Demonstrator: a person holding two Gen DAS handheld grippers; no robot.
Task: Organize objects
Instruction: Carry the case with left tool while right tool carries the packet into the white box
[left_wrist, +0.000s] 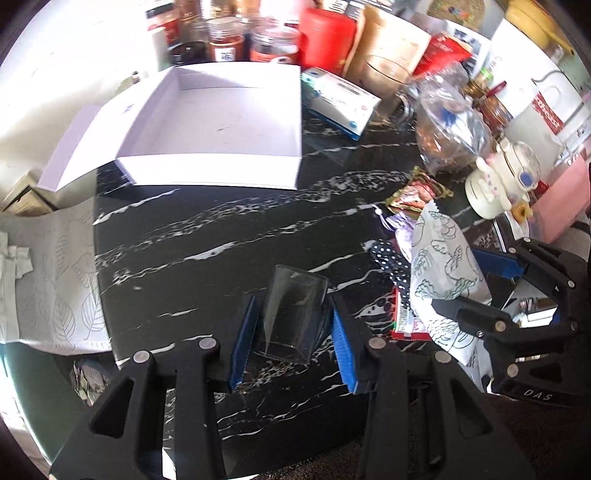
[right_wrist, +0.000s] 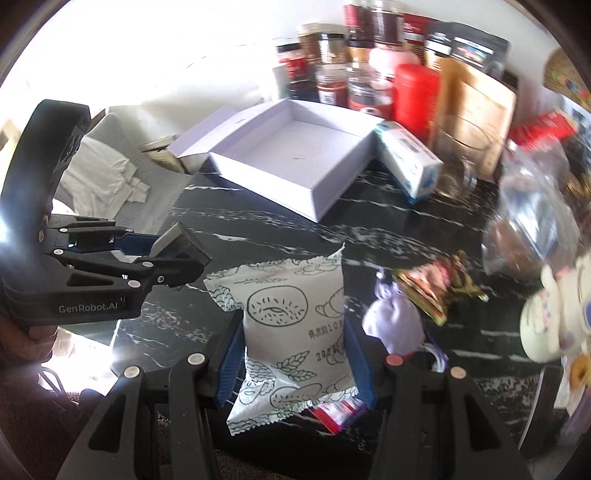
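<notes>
glossy marble table (left_wrist: 221, 229), matt cardboard box (left_wrist: 207, 173)

Open box (left_wrist: 221, 122) sits on table (left_wrist: 221, 236); jars (left_wrist: 225, 44) apparently behind it.

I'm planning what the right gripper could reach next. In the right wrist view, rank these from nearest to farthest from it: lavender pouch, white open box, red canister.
1. Lavender pouch: just right of the right gripper, on the black marble table.
2. White open box: mid-table, ahead and slightly left.
3. Red canister: at the back, behind the box's right corner.
</notes>
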